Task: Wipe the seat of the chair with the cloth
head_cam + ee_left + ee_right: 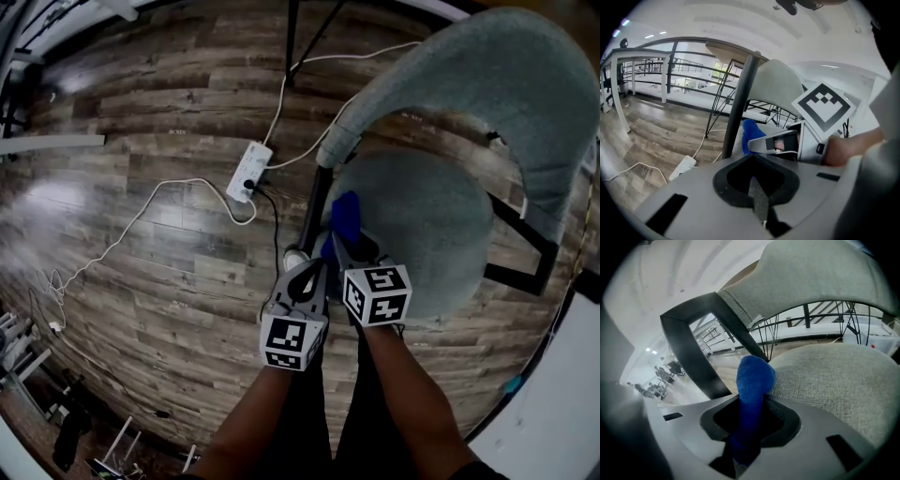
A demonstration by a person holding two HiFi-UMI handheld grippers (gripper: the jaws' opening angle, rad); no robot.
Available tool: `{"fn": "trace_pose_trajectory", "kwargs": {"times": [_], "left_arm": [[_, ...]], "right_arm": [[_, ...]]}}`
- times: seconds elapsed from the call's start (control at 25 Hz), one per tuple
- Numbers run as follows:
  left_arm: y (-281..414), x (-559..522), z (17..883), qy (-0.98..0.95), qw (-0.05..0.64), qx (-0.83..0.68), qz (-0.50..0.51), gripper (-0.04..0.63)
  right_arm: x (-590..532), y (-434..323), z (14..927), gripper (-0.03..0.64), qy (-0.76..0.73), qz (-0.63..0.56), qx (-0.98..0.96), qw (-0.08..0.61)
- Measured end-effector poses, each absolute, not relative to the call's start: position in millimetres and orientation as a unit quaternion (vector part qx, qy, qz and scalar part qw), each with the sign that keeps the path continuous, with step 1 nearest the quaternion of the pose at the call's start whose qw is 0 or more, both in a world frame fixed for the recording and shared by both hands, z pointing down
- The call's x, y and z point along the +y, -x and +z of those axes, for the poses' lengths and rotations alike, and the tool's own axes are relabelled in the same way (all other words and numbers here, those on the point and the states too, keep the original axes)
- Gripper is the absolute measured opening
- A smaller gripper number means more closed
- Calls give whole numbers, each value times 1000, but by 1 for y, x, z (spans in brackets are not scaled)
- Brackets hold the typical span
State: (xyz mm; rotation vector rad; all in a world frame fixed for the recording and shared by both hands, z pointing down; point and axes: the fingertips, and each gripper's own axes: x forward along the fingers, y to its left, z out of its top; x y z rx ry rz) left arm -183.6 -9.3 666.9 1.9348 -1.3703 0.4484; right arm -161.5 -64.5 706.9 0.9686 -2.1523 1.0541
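A chair with a round grey-green fabric seat [422,225] and a curved backrest [487,66] stands at the right of the head view. My right gripper [345,246] is shut on a blue cloth [345,216], whose bunched end [754,378] rests at the seat's left edge [825,380]. My left gripper [300,267] sits just left of the right one, beside the black chair leg [740,103], shut with nothing between its jaws. From the left gripper view, the cloth [751,131] shows beyond the right gripper's jaw.
A white power strip [249,172] with white cables [141,220] lies on the wood floor left of the chair. Black chair frame bars [520,234] run at the right. A white surface [562,412] fills the lower right corner.
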Motion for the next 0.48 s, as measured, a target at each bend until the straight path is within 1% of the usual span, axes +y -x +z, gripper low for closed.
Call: {"fn": "trace_pose_trajectory", "kwargs": {"times": [0.2, 0.48], "left_arm": [[185, -10, 669, -761, 354, -515, 175, 8], [183, -9, 666, -759, 351, -514, 191, 6]], "right_arm": [[-66, 161, 710, 109, -374, 391, -793, 280], [-65, 158, 710, 109, -375, 399, -793, 266]]}}
